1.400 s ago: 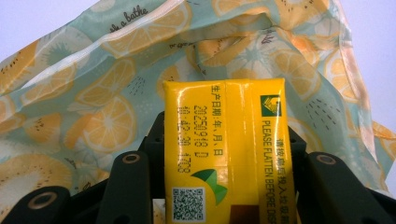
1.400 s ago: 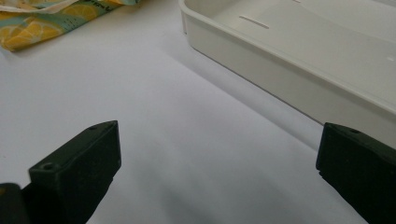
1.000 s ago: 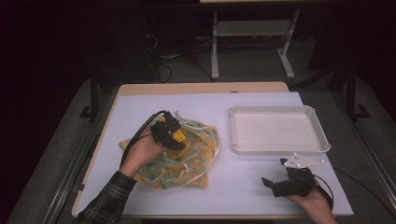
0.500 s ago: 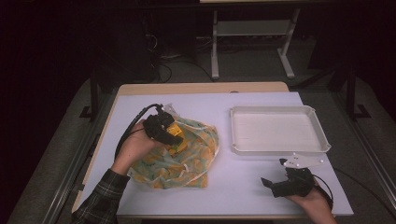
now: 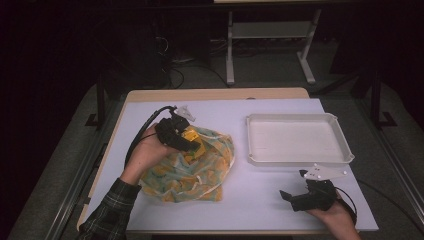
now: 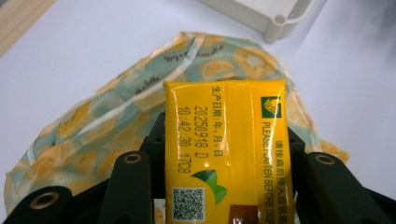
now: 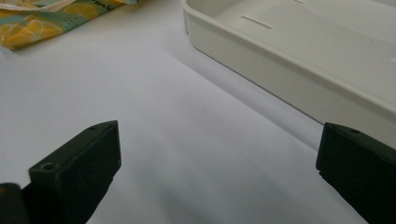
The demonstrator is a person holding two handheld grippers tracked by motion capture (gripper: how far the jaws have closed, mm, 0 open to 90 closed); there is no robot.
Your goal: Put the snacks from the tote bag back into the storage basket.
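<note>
A yellow drink carton (image 6: 226, 144) with printed text and a QR code sits between the jaws of my left gripper (image 6: 224, 163), which is shut on it. In the high view the left gripper (image 5: 186, 140) holds the yellow carton (image 5: 192, 141) just above a lemon-print cloth bag (image 5: 190, 170) lying on the white table. The lemon-print bag (image 6: 116, 126) lies below the carton. My right gripper (image 5: 289, 196) rests near the table's front right, open, its jaws (image 7: 219, 163) wide apart over bare table.
A white rectangular tray (image 5: 297, 139) stands at the right of the table, its near wall (image 7: 289, 74) just ahead of the right gripper. A corner of the bag (image 7: 42, 21) lies at the far left there. A metal stand (image 5: 270, 45) is on the floor beyond the table.
My left gripper has risen and shifted back from the bag with the yellow carton in it; the bag has bunched up under it. The right gripper has stayed put.
</note>
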